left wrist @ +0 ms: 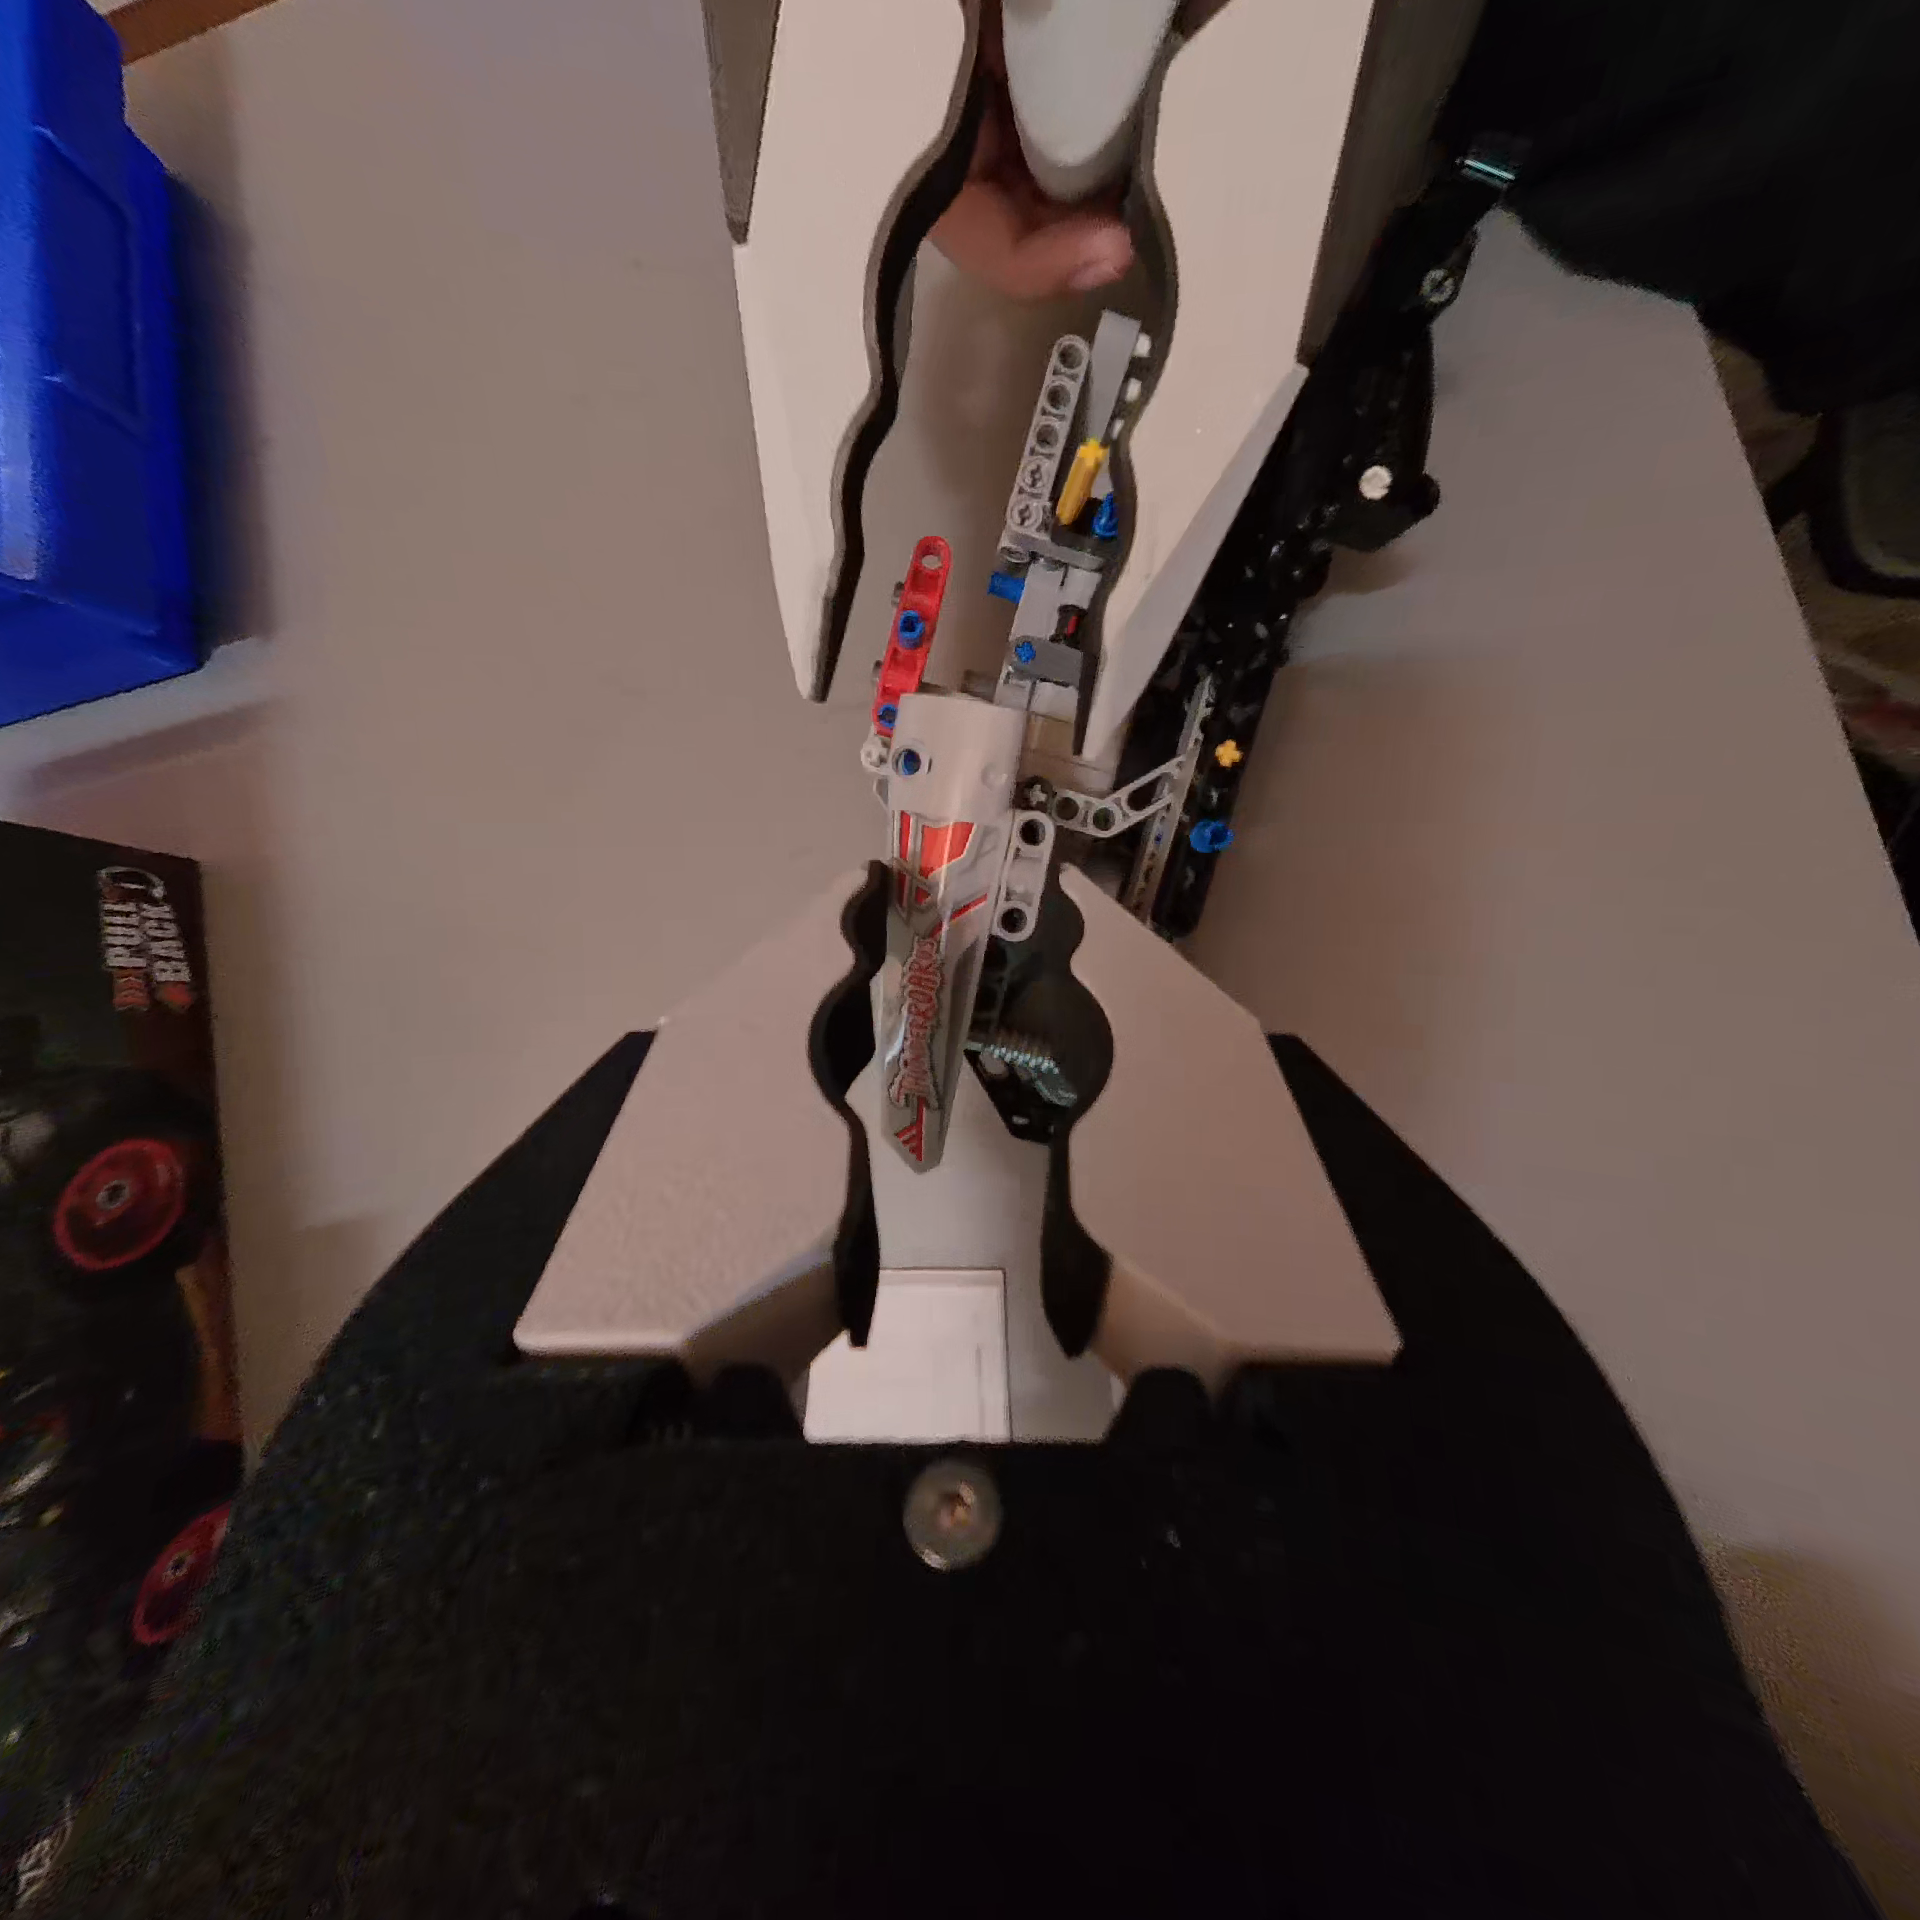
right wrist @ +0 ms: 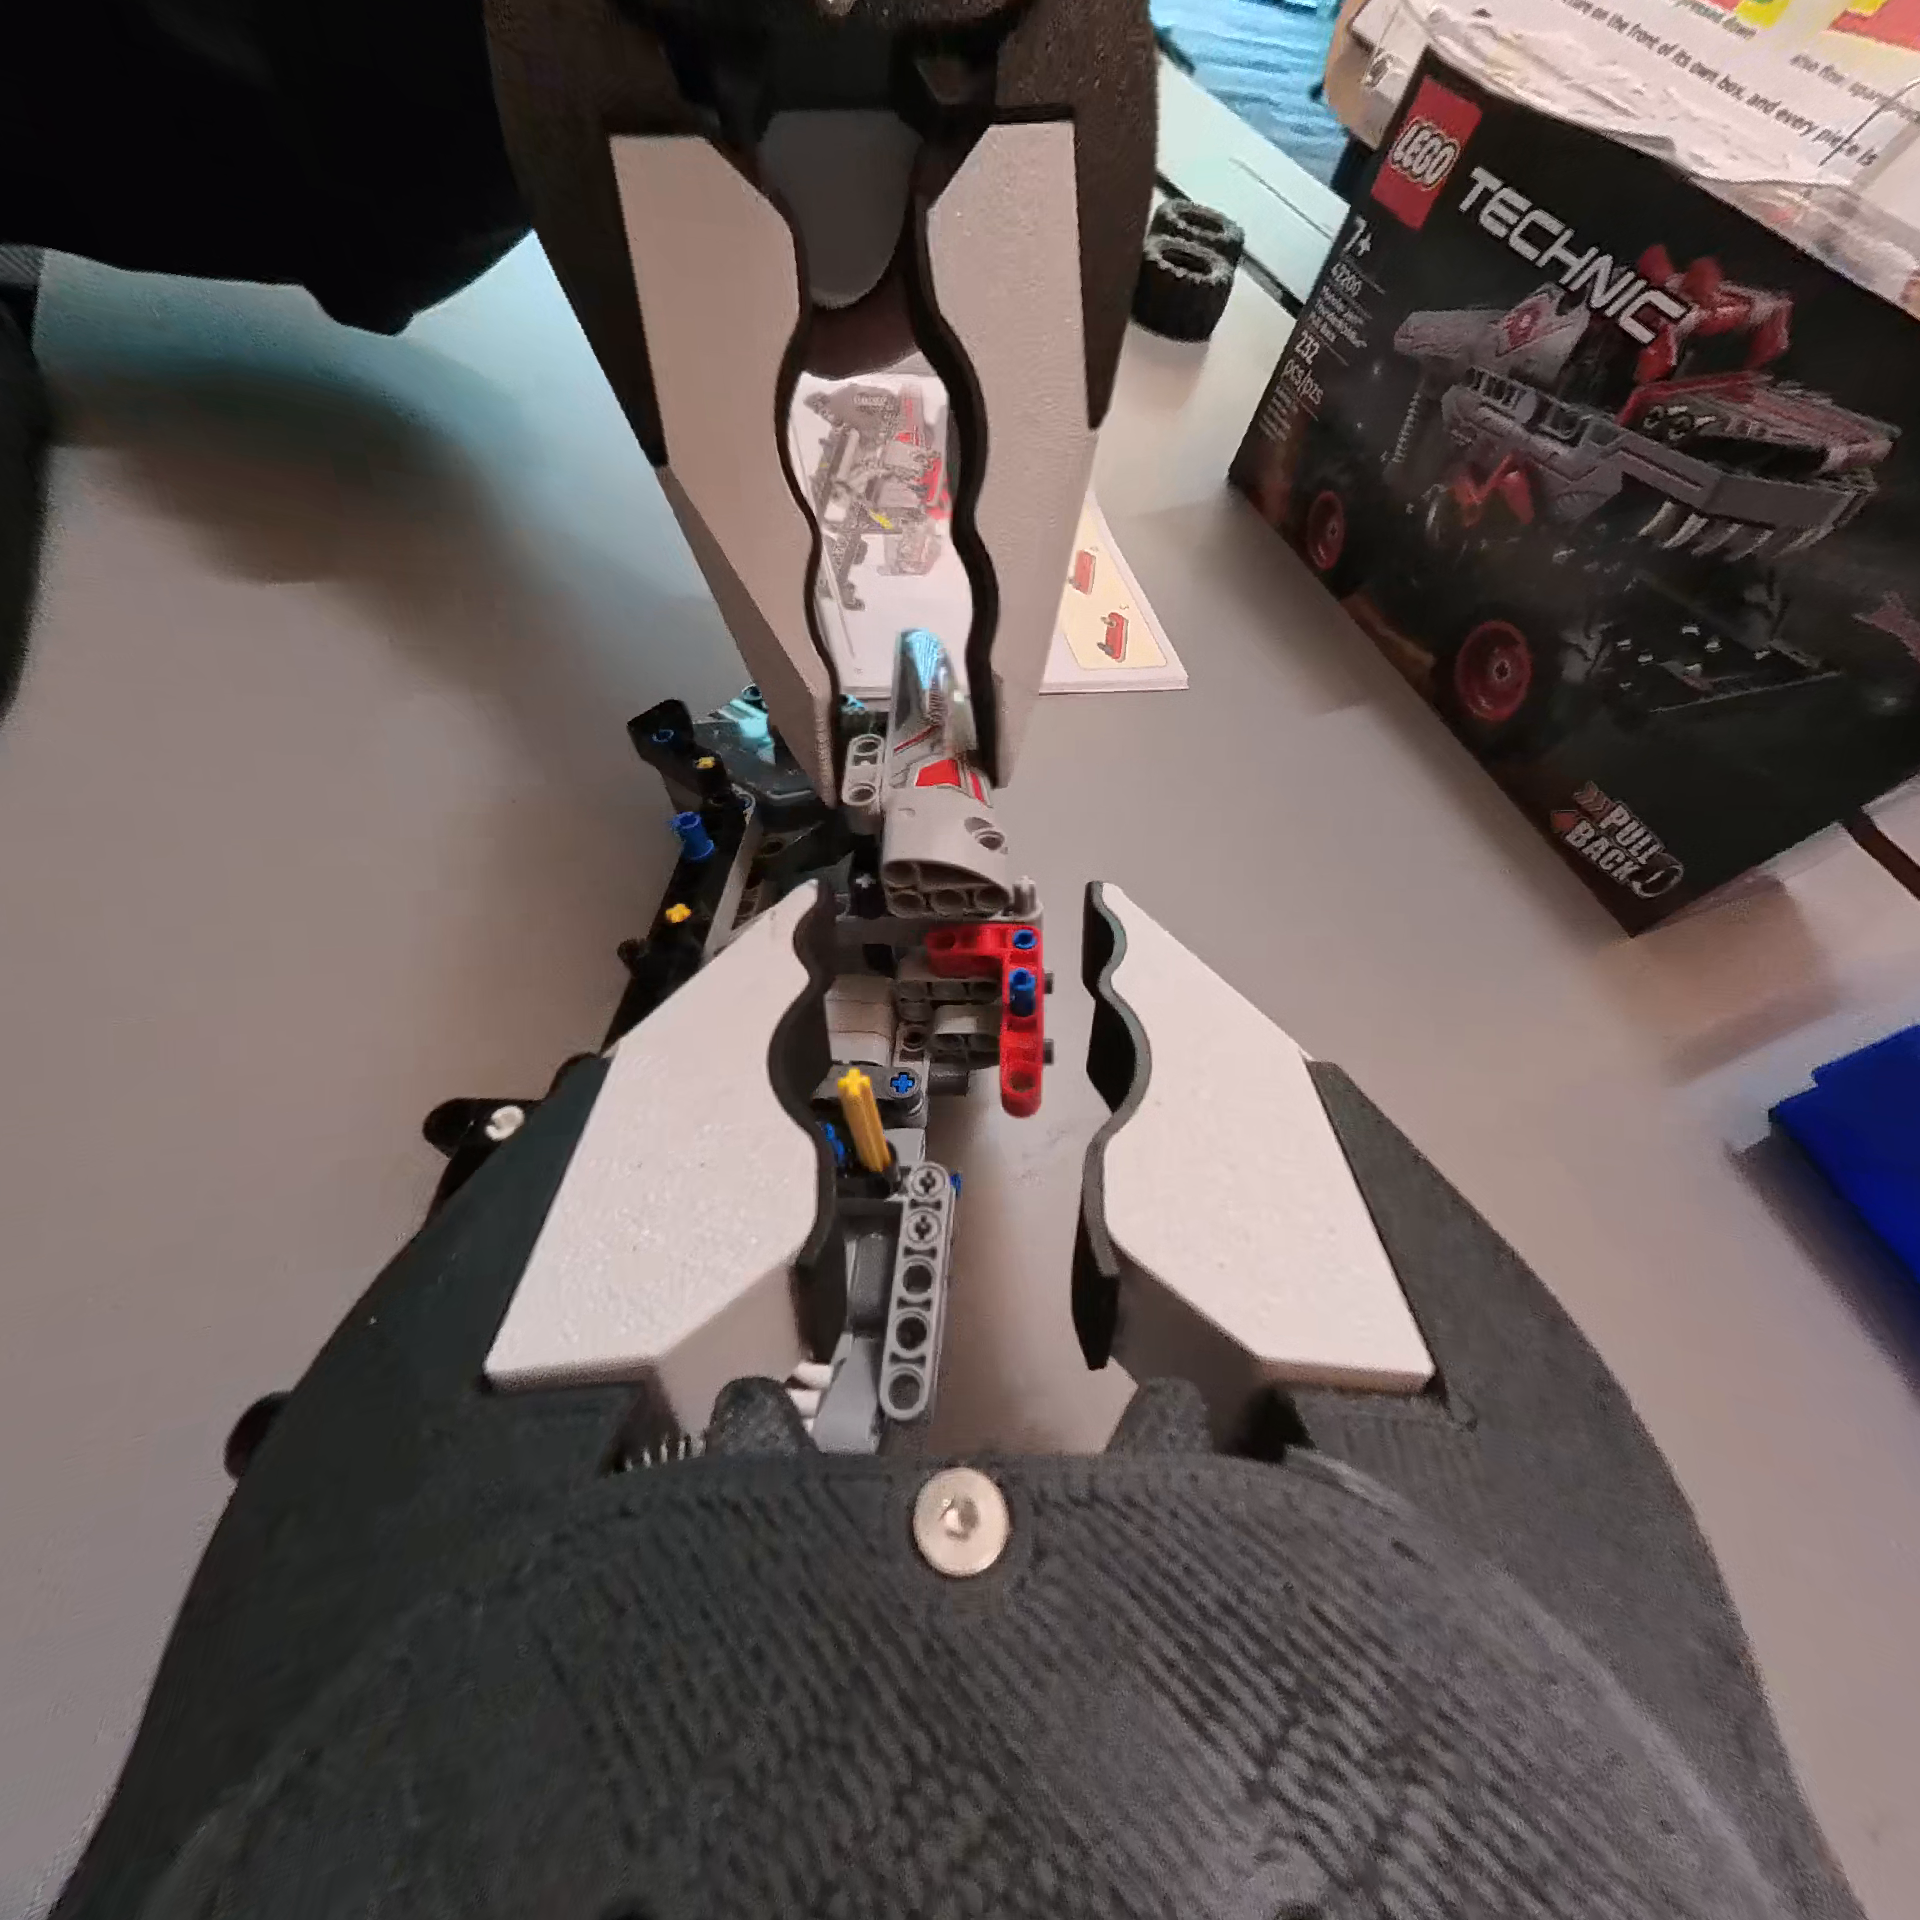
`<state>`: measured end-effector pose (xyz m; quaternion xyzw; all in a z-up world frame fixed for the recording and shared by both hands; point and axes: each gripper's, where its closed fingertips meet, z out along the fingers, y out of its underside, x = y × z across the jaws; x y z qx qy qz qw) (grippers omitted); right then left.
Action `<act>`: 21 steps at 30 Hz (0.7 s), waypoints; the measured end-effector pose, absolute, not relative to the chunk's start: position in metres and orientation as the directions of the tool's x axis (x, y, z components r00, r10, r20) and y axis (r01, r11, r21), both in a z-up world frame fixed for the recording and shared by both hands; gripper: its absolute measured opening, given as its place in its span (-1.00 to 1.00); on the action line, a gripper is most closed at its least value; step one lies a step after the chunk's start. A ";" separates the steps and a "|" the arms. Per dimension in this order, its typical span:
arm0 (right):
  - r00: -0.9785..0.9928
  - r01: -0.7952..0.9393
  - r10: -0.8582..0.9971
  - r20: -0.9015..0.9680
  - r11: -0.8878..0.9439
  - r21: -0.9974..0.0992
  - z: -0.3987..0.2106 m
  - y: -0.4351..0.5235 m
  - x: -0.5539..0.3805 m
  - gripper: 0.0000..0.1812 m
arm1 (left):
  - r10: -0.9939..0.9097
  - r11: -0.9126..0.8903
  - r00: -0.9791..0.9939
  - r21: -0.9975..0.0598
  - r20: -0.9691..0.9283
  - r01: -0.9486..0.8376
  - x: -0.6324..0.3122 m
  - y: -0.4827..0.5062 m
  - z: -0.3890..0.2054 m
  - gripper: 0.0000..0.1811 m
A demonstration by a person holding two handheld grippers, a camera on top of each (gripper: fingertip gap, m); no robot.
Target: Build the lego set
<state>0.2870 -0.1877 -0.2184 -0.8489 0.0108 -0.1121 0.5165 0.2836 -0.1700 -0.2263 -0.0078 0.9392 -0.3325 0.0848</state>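
Both my grippers faced each other along the long axis of the lego sub-assembly: my left gripper pinched its stickered panel end, while my right gripper stood open around the beam end above the worktop.

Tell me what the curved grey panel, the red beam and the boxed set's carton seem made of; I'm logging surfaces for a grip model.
Curved grey panel: looks like moulded plastic under a glossy printed sticker, since a bright highlight runs along it. Red beam: hard plastic, smooth and slightly shiny, with crisp round holes. Carton: printed cardboard, semi-gloss, with sharp folded edges.
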 end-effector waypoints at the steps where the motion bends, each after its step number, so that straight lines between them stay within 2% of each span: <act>1: 0.975 0.098 -0.130 0.178 -0.468 -0.878 -0.218 -0.187 0.286 -0.49 | -0.070 0.778 -0.985 -0.627 -0.158 0.045 0.284 -0.170 -0.226 -0.70; 7: 0.968 0.134 -0.139 0.210 -0.423 -0.896 -0.206 -0.182 0.286 -0.52 | -0.081 0.759 -0.983 -0.649 -0.164 0.046 0.285 -0.167 -0.228 -0.70; 14: 0.971 0.112 -0.139 0.194 -0.451 -0.886 -0.210 -0.180 0.288 -0.67 | -0.079 0.750 -0.988 -0.661 -0.130 0.027 0.286 -0.165 -0.230 -0.71; 17: 0.980 0.084 -0.125 0.158 -0.461 -0.884 -0.212 -0.179 0.288 -0.79 | -0.085 0.746 -0.990 -0.666 -0.114 0.013 0.288 -0.164 -0.232 -0.70; 21: 0.982 0.043 -0.142 0.122 -0.464 -0.885 -0.212 -0.178 0.293 -0.71 | -0.099 0.737 -0.991 -0.675 -0.092 -0.011 0.289 -0.164 -0.232 -0.70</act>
